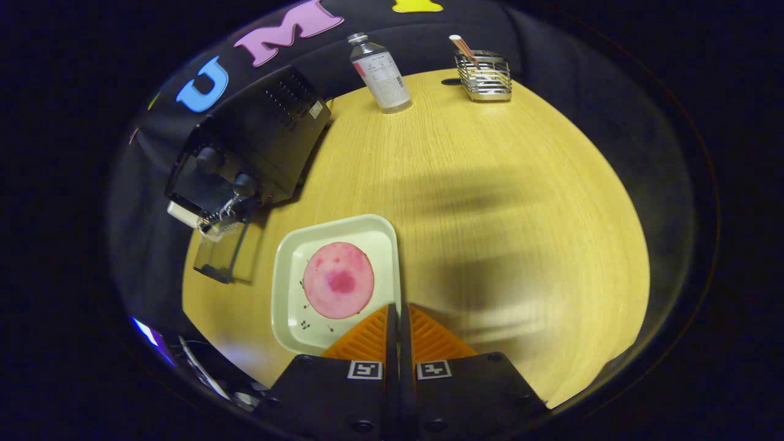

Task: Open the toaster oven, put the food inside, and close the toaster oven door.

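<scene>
The counter, a pale wood-grain surface, is carrying everything. The toaster oven, a black metal box with vent holes and two knobs, is sitting well beyond the tray with its glass door hanging open. The opening step therefore appears done; loading appears to be in hand. The tray, a smooth pale square with rounded corners, is lying between the oven and the hand-held gripper, whose ribbed fingers are clenching its near edge. The food, a flat pink disc, is resting on the tray. The next move likely calls for lifting the tray level toward the oven.
</scene>
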The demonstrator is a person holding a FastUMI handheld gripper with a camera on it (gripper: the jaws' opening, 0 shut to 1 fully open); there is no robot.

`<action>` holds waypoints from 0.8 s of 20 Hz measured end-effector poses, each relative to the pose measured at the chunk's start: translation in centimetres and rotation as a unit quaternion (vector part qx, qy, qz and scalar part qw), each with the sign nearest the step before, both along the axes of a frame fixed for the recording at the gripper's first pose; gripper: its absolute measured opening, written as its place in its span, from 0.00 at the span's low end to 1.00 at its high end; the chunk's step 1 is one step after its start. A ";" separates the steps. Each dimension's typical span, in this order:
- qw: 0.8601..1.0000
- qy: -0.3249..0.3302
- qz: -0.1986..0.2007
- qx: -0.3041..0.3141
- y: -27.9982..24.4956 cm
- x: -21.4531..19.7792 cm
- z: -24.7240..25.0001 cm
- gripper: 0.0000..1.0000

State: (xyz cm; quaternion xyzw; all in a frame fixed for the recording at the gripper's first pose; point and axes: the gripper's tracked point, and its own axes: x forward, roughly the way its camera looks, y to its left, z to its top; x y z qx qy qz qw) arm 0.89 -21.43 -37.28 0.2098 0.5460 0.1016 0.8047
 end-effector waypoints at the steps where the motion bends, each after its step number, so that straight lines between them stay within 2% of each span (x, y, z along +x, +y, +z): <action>1: 1.000 0.004 -0.015 0.025 0.7 -0.2 0.4 0.06; 7: 0.995 -0.016 -0.055 0.081 2.1 -0.5 4.0 0.06; 16: 0.982 -0.037 -0.148 0.115 3.2 -1.9 9.0 0.06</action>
